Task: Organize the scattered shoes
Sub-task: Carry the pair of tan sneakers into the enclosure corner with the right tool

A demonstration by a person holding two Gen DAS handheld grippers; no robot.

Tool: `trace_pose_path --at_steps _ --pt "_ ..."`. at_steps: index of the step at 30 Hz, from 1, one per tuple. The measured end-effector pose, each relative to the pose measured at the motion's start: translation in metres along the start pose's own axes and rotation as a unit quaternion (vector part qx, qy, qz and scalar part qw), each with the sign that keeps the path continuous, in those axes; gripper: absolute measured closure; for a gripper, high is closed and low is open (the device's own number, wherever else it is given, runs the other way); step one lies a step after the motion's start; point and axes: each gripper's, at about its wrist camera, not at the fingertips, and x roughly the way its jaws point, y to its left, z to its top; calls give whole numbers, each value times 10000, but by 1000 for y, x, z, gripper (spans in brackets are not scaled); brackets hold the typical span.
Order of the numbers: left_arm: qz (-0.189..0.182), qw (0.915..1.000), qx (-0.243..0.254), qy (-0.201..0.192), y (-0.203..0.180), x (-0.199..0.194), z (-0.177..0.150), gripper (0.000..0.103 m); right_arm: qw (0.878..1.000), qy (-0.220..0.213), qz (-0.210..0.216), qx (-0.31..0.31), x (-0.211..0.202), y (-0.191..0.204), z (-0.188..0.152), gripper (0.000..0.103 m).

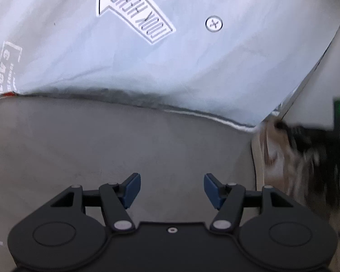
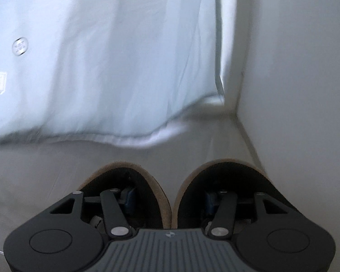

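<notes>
In the right wrist view my right gripper (image 2: 168,198) holds a pair of black shoes with tan rims, side by side: the left shoe (image 2: 145,195) and the right shoe (image 2: 192,195). One blue finger is inside each shoe opening, and the inner walls are pinched together between them. The shoes hang above a pale floor (image 2: 56,170). In the left wrist view my left gripper (image 1: 172,190) is open and empty over the grey floor (image 1: 102,140). The blurred pair of shoes (image 1: 283,158) and the other gripper show at its right edge.
A white fabric sheet with a "LOOK HERE" arrow print (image 1: 133,11) hangs down to the floor ahead of both grippers (image 2: 102,68). A white wall corner (image 2: 238,113) stands to the right.
</notes>
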Motion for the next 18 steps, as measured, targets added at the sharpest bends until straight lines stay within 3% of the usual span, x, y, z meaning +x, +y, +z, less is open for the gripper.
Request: trace_pose_path --at_steps 8,10,12,18 --pt "133 9998 -126 51 10 -7 4 40 9999 -51 -45 146 44 -25 47 47" --pt "120 9999 -116 22 11 -16 6 40 9995 24 -54 299 52 -32 55 41" --pt "104 9999 -70 -6 9 -26 5 40 9991 225 -40 356 60 -35 64 33" --pt "102 9999 -16 -24 7 -48 0 40 9964 771 -245 260 50 -27 81 33"
